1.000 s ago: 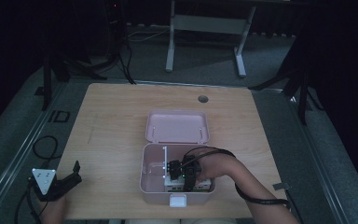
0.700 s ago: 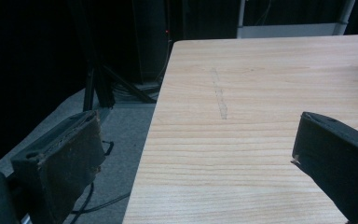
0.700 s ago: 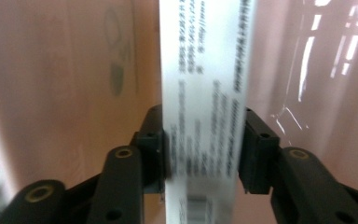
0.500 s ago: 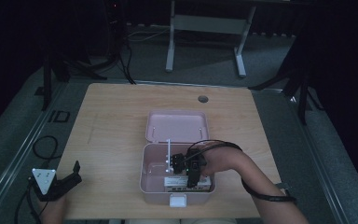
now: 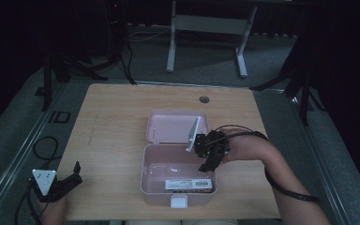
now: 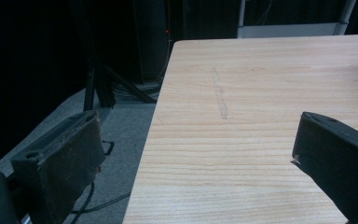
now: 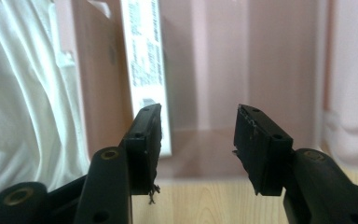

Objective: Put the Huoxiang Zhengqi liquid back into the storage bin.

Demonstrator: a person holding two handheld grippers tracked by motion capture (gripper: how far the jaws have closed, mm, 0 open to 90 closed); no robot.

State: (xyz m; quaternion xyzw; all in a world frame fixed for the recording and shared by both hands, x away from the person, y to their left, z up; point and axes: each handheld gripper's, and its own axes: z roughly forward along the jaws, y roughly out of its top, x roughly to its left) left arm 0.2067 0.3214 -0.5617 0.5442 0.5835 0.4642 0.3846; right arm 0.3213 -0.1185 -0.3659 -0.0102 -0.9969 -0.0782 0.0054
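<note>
Near the front edge of the tabletop (image 5: 122,140), seen from the high view, a pink box (image 5: 178,174) lies open, its lid (image 5: 176,126) folded flat behind it toward the far edge. Inside, along the front wall, rests a white labelled packet (image 5: 190,183). The right gripper (image 5: 205,165) hangs over the box's right side, nothing between its jaws, which have just been opening; the packet has likely been set down and let go. A grey plate (part of that gripper) stands up near the lid's right end. Off at the front left corner, the left gripper (image 5: 77,171) rests at the table's edge, well apart from the box, seemingly parked out of the way.

From the left gripper view, its two black jaws stand wide apart over bare wood, holding nothing, pointing along the table's left edge toward the dark floor.

From the right gripper view, the jaws are parted with empty space between them, aimed down into the pink box (image 7: 242,60). The packet (image 7: 147,70) lies against one wall, just beyond the left jaw and free of it; white cloth (image 7: 23,93) shows beyond the box wall.
</note>
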